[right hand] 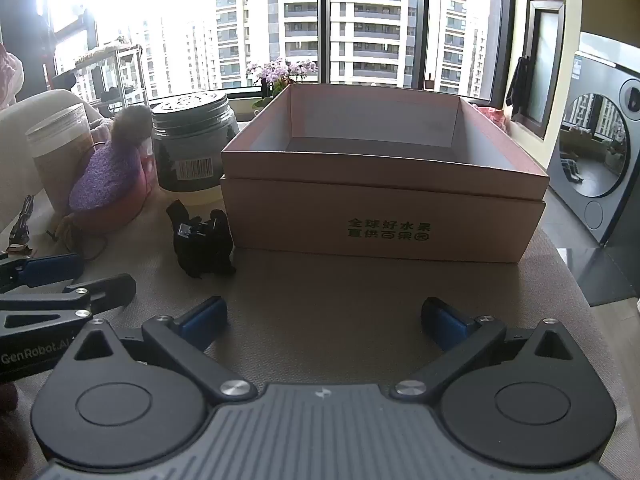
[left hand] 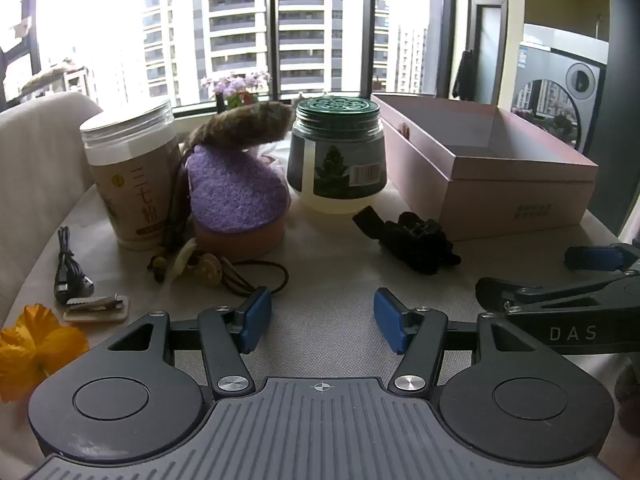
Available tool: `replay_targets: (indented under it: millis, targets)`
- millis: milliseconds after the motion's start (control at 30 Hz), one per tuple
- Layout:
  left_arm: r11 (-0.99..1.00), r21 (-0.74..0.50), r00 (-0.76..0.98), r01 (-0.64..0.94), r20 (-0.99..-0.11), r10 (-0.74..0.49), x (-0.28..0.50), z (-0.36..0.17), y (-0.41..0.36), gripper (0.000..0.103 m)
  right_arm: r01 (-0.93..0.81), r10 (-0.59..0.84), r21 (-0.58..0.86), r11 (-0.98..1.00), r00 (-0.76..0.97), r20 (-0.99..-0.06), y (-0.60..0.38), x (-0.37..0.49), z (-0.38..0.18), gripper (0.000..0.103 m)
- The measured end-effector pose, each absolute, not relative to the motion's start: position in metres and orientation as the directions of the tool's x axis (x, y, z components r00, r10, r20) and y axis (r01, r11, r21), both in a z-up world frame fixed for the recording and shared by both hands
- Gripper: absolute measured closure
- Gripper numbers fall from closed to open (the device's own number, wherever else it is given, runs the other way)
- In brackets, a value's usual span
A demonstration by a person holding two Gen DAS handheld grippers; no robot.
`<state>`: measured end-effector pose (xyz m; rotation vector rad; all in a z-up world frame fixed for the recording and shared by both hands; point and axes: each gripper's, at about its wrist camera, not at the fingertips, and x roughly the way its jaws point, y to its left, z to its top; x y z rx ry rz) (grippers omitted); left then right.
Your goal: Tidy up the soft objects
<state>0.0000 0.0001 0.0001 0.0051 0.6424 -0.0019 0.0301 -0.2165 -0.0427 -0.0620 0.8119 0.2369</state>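
Note:
A purple knitted hat with a pink brim (left hand: 236,204) and a brown pompom (left hand: 248,126) lies between two jars; it also shows in the right wrist view (right hand: 106,184). A black fabric item with a clip (left hand: 416,244) lies by the open pink box (left hand: 516,184), seen also from the right (right hand: 202,246) beside the box (right hand: 384,216). My left gripper (left hand: 322,322) is open and empty over the table. My right gripper (right hand: 322,322) is open and empty in front of the box.
A clear-lidded paper jar (left hand: 132,176) and a green-lidded jar (left hand: 338,156) stand at the back. A black cable (left hand: 68,268), a hair clip (left hand: 96,306), a beaded cord (left hand: 208,268) and an orange flower (left hand: 36,344) lie at left. A washing machine (right hand: 600,160) stands at right.

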Motion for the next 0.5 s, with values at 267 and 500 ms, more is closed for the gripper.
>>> replay_targets:
  millis: [267, 500]
  targets:
    - [1.0, 0.01, 0.802, 0.004, -0.598, 0.003, -0.0002, 0.0, 0.0001, 0.04, -0.233, 0.186, 0.036, 0.972, 0.663, -0.725, -0.2165, 0.0301, -0.0428, 0.0]
    - [1.0, 0.009, 0.802, 0.004, -0.598, 0.002, 0.0, 0.0, -0.0001, 0.04, -0.233, 0.186, 0.036, 0.972, 0.663, -0.725, -0.2164, 0.0301, -0.0428, 0.0]
